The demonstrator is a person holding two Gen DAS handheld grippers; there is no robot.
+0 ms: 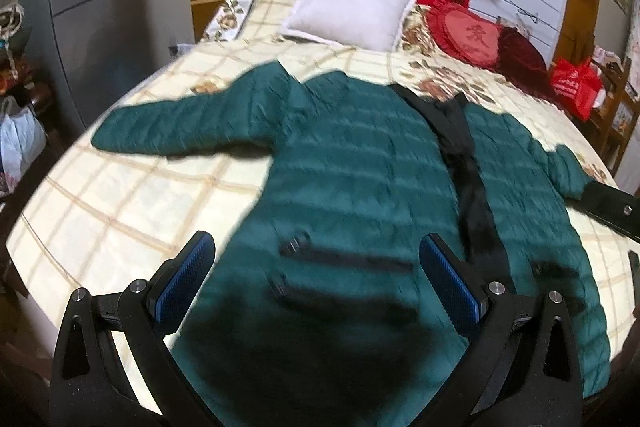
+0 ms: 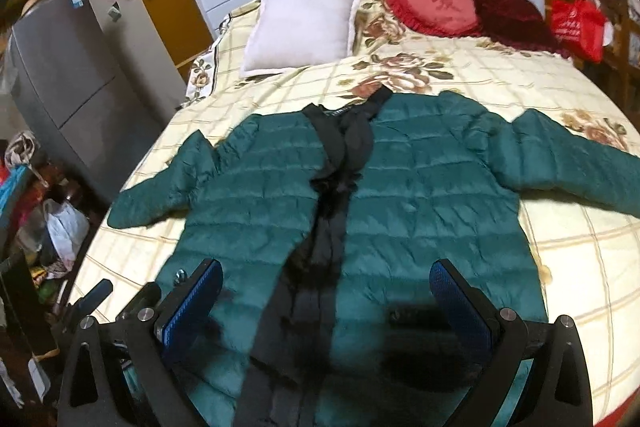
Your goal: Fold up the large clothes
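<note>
A green puffer jacket [image 2: 400, 195] lies spread flat across the middle of both frames on a bed [image 2: 560, 259] with a cream checked, flowered cover, its black-lined front open down the centre and its sleeves stretched toward the left and right edges. The left gripper [image 1: 316, 255] fills the bottom of its frame with its blue-padded fingers [image 1: 184, 275] spread wide and holding nothing, above the jacket's lower part, and the right gripper [image 2: 326, 283] hangs likewise, wide open and empty. A white pillow [image 2: 304, 27] sits at upper centre, a red heart cushion [image 2: 436, 7] at upper right.
</note>
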